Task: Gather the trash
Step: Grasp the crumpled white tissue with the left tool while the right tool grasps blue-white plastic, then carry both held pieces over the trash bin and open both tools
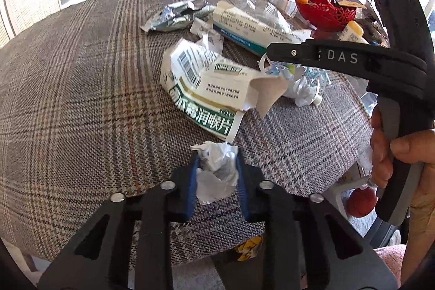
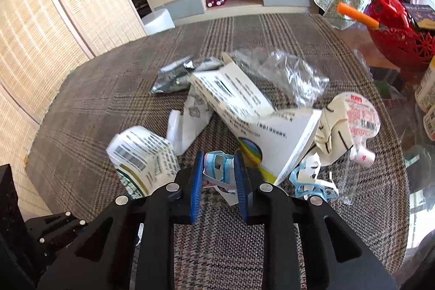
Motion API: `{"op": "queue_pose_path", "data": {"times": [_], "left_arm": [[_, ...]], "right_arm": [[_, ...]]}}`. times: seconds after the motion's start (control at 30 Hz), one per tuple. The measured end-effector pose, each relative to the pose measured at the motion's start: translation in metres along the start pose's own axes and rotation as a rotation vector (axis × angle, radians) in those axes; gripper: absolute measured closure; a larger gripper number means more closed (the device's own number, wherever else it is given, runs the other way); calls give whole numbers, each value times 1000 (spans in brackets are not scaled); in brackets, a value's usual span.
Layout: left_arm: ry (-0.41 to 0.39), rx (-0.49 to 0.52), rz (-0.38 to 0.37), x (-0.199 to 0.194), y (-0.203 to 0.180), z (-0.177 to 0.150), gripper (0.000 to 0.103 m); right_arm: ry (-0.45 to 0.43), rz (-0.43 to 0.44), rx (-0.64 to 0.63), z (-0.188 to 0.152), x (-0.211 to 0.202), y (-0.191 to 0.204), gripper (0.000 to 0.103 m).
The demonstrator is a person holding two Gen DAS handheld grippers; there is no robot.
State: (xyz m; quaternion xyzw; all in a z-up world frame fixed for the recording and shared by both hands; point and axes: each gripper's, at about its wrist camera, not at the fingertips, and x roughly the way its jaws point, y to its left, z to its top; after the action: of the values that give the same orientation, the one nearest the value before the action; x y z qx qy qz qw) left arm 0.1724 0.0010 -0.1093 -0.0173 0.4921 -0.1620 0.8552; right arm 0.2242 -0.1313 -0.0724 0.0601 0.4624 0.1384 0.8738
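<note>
Trash is being held in both grippers above the plaid table [image 1: 68, 89].

A crumpled white paper scrap [image 1: 216, 170] is being pinched by the left gripper [image 1: 216, 167], its jaws nearly closed around it, close to the near edge of the table. A blue and white paper strip [image 2: 217, 167] is being clamped by the right gripper [image 2: 218, 173], its jaws narrowly apart on the strip, just in front of the pile. The rest of the trash is lying in the middle of the table: a torn green and white carton [image 1: 201, 89], a long white box [image 2: 244, 105], a silver foil wrapper [image 1: 174, 15], clear plastic film [image 2: 293, 72] and a white pouch with a red label [image 2: 350, 121]. A red basket [image 1: 323, 10] is standing at the far right.
</note>
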Motion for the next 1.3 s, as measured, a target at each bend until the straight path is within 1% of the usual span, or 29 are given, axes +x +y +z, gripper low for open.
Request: {"op": "queue_pose_path", "data": {"times": [0.17, 0.33, 0.47, 0.6, 0.77, 0.83, 0.93, 1.17, 1.3], "left_arm": [[-26, 18, 7, -14, -10, 9, 90], [-62, 24, 6, -36, -17, 11, 91], [-95, 37, 11, -60, -25, 10, 91], [-130, 46, 8, -85, -38, 6, 91], [-158, 37, -27, -111, -60, -13, 91], [-160, 30, -40, -116, -67, -22, 91], [-152, 19, -51, -120, -77, -43, 91], [-124, 14, -68, -119, -95, -95, 91], [-78, -16, -99, -101, -98, -130, 91]], "right_arm": [[-43, 7, -10, 13, -21, 4, 79], [-85, 19, -11, 21, -50, 6, 79], [-111, 32, -20, 22, -78, 7, 79], [-135, 39, -23, 14, -107, 7, 79], [-147, 28, -19, -13, -145, 2, 79], [-148, 25, -18, -27, -157, 1, 79], [-151, 14, -11, -53, -173, -1, 80], [-127, -6, -7, -114, -188, -8, 80], [-97, 6, -5, -146, -182, -15, 79]]}}
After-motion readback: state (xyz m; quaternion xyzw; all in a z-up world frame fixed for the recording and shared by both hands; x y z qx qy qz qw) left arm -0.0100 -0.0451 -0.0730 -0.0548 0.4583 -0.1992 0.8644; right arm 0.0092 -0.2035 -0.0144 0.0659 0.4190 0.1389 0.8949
